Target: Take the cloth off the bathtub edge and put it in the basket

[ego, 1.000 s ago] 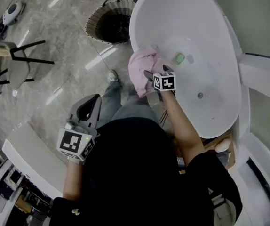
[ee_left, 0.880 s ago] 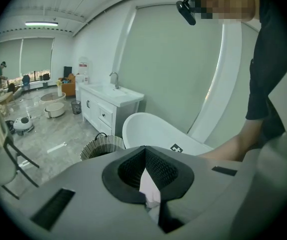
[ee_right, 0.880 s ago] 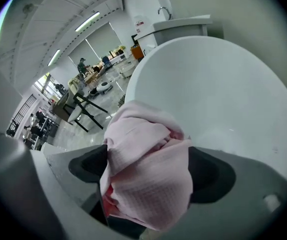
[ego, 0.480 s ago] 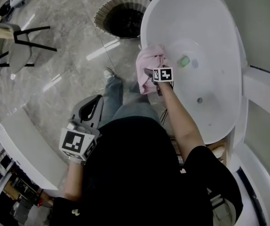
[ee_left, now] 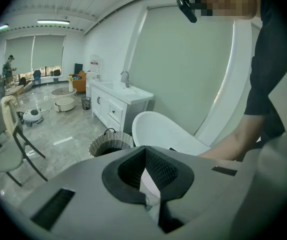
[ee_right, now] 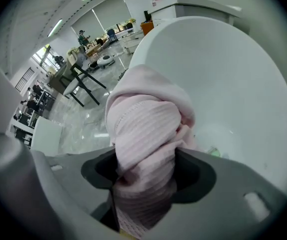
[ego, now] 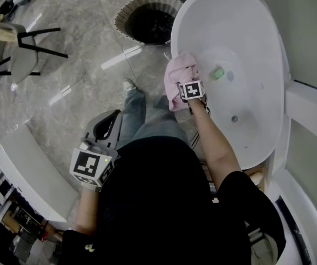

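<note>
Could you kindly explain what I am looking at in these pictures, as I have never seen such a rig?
A person holds a two-jaw tool in each hand. One picture comes from a camera on their head, looking down; the others from a camera on each tool. The right tool has just been closing its jaws on the pink cloth at the bathtub edge. The left tool is empty, jaws together. The basket stands on the floor beside the tub.

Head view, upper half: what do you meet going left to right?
Grey chair with black legs → dark round woven basket → pink cloth → small green object inside the white bathtub.
</note>
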`<state>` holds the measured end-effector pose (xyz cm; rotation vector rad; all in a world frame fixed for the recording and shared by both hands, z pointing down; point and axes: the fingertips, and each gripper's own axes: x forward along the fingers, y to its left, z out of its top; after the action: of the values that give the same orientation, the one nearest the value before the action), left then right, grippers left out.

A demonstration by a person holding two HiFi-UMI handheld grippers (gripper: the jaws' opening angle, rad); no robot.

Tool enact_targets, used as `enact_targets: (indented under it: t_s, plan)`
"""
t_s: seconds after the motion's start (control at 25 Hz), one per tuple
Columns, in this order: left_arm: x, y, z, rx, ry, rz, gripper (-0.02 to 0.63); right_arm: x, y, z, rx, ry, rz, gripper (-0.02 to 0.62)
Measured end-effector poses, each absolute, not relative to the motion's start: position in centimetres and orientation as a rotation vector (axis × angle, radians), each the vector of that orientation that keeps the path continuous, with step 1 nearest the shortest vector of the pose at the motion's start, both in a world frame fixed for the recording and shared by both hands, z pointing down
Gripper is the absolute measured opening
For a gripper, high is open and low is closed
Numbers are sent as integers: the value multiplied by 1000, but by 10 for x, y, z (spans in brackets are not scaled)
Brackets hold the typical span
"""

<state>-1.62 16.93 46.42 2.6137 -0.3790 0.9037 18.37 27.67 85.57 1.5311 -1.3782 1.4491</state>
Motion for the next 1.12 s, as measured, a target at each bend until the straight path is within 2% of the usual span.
enact_targets:
  t_s: [0.24,0.28,0.36,0.64,1.12]
  plan:
    - [-19,158,459,2618,-371,862,12,183,278,835,1530,-1349,1398,219]
    - [-20,156,457,2621,-370,854,12,184,277,829,1547,-1352,1403,197]
    - [-21,151,454,2622,-376,838,12,182,277,815,1600,-1358,1433,110]
    - [-17,127,435,2661,-366,771,12,177,261,770,1672,-1391,1431,98]
    - [-48,71,403,2687,-481,655,13,176,179,609,1852,-1653,1276,97]
